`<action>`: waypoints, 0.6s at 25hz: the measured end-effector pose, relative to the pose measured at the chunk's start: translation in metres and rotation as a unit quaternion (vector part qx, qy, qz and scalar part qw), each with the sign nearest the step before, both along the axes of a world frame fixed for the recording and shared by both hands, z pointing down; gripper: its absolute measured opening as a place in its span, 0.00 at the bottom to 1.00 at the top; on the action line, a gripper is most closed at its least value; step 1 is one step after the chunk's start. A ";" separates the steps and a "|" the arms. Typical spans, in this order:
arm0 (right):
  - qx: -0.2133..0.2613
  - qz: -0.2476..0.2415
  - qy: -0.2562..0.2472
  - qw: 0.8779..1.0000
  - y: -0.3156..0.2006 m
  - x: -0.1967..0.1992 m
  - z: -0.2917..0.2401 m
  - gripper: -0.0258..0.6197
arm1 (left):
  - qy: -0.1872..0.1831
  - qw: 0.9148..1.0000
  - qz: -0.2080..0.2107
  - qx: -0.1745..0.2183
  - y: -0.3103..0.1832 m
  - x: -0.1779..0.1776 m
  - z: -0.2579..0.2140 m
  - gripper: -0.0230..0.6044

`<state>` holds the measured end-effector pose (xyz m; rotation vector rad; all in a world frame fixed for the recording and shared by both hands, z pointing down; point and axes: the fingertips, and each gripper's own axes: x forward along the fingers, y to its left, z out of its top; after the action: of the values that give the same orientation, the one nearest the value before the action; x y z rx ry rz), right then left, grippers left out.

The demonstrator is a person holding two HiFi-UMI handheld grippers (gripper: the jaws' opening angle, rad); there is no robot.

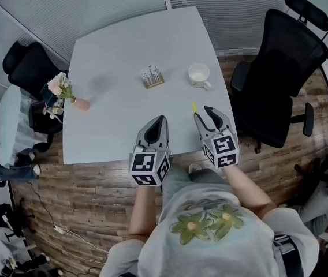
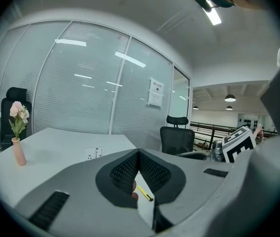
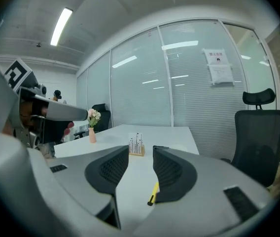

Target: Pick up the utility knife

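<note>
The utility knife (image 1: 194, 107) is a slim yellow tool with a black tip, lying on the white table (image 1: 123, 45) near its front right edge. My right gripper (image 1: 203, 112) hovers just behind and to the right of it, open, nothing between its jaws. In the right gripper view the knife (image 3: 153, 194) lies below the right jaw, with the gripper (image 3: 141, 149) above it. My left gripper (image 1: 163, 119) is shut and empty at the front edge, left of the knife. The left gripper view shows its tips (image 2: 139, 152) meeting, the knife (image 2: 144, 193) beyond them.
A small wooden holder (image 1: 151, 77) and a white cup (image 1: 199, 75) stand mid-table beyond the knife. A pink vase of flowers (image 1: 66, 91) is at the left edge. Black office chairs stand right (image 1: 279, 79) and left (image 1: 28, 62) of the table.
</note>
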<state>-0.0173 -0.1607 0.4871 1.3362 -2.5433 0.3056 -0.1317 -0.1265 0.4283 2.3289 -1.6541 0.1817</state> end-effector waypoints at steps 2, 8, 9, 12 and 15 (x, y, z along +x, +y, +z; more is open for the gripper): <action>-0.012 -0.002 0.005 1.000 -0.004 -0.001 0.012 0.29 | -0.001 1.000 -0.001 -0.005 -0.003 0.000 0.004 0.04; -0.043 -0.002 0.019 0.999 -0.014 0.001 0.046 0.29 | -0.005 1.000 -0.003 -0.021 -0.009 0.002 0.016 0.04; -0.049 -0.001 0.023 0.999 -0.016 0.002 0.053 0.29 | -0.005 1.000 -0.003 -0.023 -0.010 0.002 0.018 0.04; -0.062 0.001 0.032 0.998 -0.020 0.003 0.069 0.29 | -0.008 0.999 -0.003 -0.033 -0.013 0.002 0.025 0.04; -0.074 0.001 0.040 0.996 -0.023 0.004 0.084 0.29 | -0.010 0.999 -0.005 -0.041 -0.016 0.000 0.031 0.04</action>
<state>-0.0135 -0.1838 0.5706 1.2707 -2.4017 0.4240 -0.1315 -0.1425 0.4588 2.2646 -1.6347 0.2661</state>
